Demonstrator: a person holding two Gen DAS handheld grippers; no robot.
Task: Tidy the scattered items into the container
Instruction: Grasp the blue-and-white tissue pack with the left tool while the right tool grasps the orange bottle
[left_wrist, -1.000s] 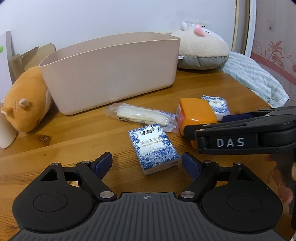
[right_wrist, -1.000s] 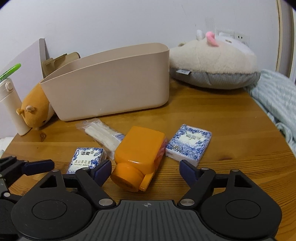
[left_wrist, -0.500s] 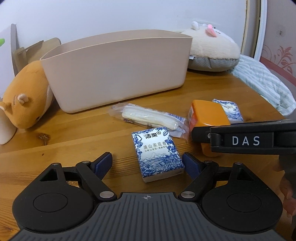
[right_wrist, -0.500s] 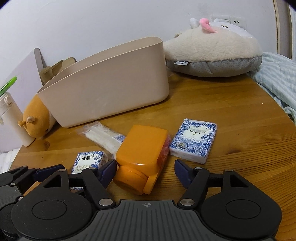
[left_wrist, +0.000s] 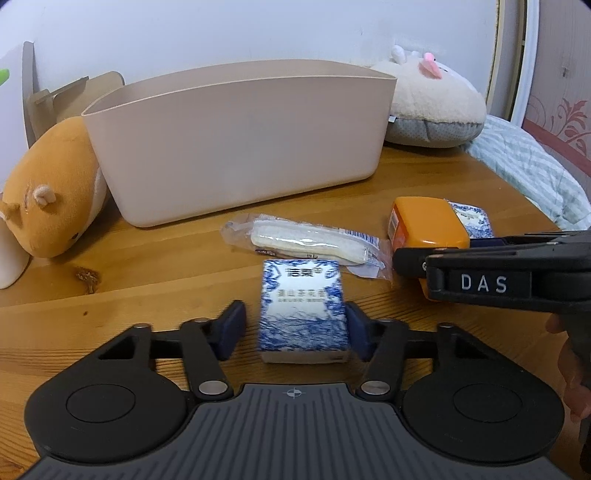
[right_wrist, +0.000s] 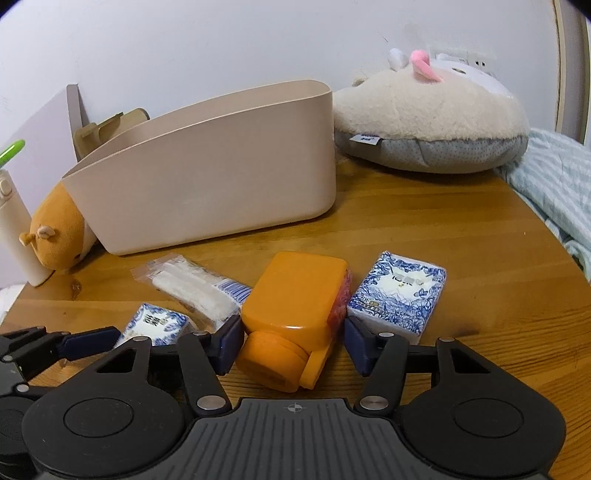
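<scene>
Left gripper (left_wrist: 293, 328), jaws just closing, brackets a blue-and-white tissue pack (left_wrist: 303, 310), right pad touching, left apart. Right gripper (right_wrist: 293, 338), lettered "DAS", also closing, straddles the orange bottle (right_wrist: 295, 306) ungripped. Beige container (left_wrist: 240, 147) stands far on the bench (left_wrist: 147, 273).

My wooden desk (right_wrist: 424, 236) carries the beige container (right_wrist: 221, 177), two tissue packs (right_wrist: 399, 295), an orange bottle (right_wrist: 295, 306), a wrapped packet (right_wrist: 192, 284) and plush toys (right_wrist: 428, 114).

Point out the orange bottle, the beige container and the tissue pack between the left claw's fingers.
Orange bottle (right_wrist: 295, 291), right wrist view, on its flat upper side.
Beige container (left_wrist: 236, 147), left wrist view, on its front wall.
Tissue pack (left_wrist: 303, 310), left wrist view, on its printed top face.
</scene>
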